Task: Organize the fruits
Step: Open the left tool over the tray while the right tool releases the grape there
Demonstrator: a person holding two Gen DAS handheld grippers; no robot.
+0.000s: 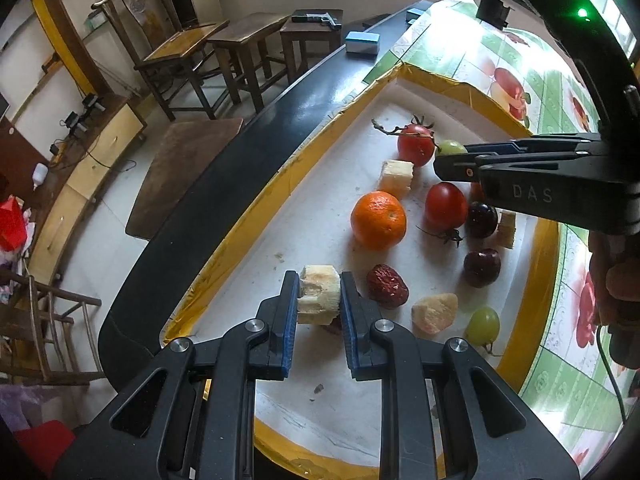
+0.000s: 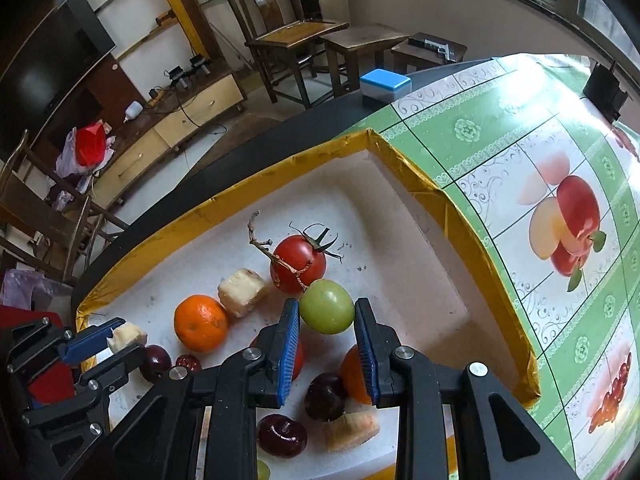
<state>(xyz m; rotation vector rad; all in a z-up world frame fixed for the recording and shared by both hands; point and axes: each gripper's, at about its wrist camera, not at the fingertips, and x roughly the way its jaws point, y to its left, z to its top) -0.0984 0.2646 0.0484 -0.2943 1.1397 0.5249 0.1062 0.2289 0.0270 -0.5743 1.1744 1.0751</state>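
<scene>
A white tray with a gold rim (image 1: 256, 216) (image 2: 200, 216) holds mixed fruit. My left gripper (image 1: 319, 292) is shut on a pale sugarcane piece (image 1: 319, 294), also seen in the right wrist view (image 2: 127, 336). My right gripper (image 2: 326, 312) is shut on a green grape (image 2: 327, 306) with a dry stem, above the tray; it shows in the left wrist view (image 1: 450, 148). On the tray lie an orange (image 1: 378, 220) (image 2: 200, 324), two tomatoes (image 1: 416, 144) (image 1: 446, 206), another cane piece (image 1: 396, 178), a red date (image 1: 387, 286), dark cherries (image 1: 482, 268) and another green grape (image 1: 483, 325).
The tray sits on a green fruit-print tablecloth (image 2: 520, 184) over a dark table (image 1: 224, 184). A blue-topped box (image 2: 386, 84) stands on the table's far edge. Wooden chairs and stools (image 2: 304, 40) stand beyond. A pale fruit chunk (image 1: 435, 312) lies near the date.
</scene>
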